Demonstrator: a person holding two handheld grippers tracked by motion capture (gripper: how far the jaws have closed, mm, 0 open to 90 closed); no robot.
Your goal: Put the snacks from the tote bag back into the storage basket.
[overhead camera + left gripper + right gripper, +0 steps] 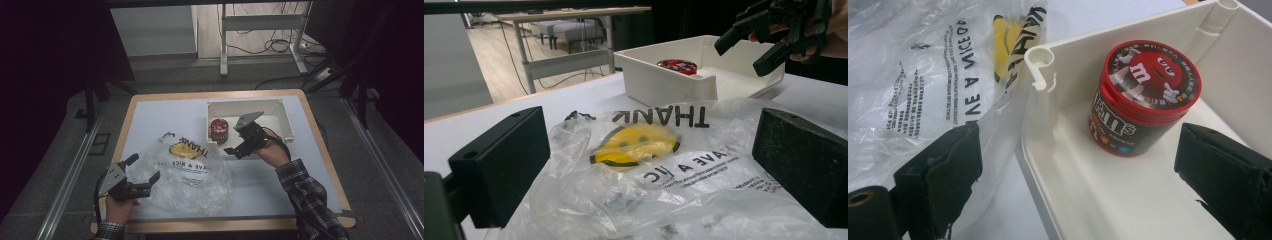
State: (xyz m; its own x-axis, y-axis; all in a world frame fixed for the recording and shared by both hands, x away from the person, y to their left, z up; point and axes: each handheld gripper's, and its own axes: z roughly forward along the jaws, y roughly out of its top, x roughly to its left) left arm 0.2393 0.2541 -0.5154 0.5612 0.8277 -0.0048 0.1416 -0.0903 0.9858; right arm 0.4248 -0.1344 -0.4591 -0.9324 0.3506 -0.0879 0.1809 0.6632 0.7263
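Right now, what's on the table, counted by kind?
Plastic bag: 1
White bin: 1
Candy tub, standing in the bin: 1
Total: 3

You are working in what looks like a lab or test room: your white-topped table (165, 112) stands inside dark curtains (50, 50), metal rails (65, 185) run along the grey carpet, loose cables (260, 45) lie around a bare desk frame (260, 22), and grey sofas (569, 30) sit beyond.
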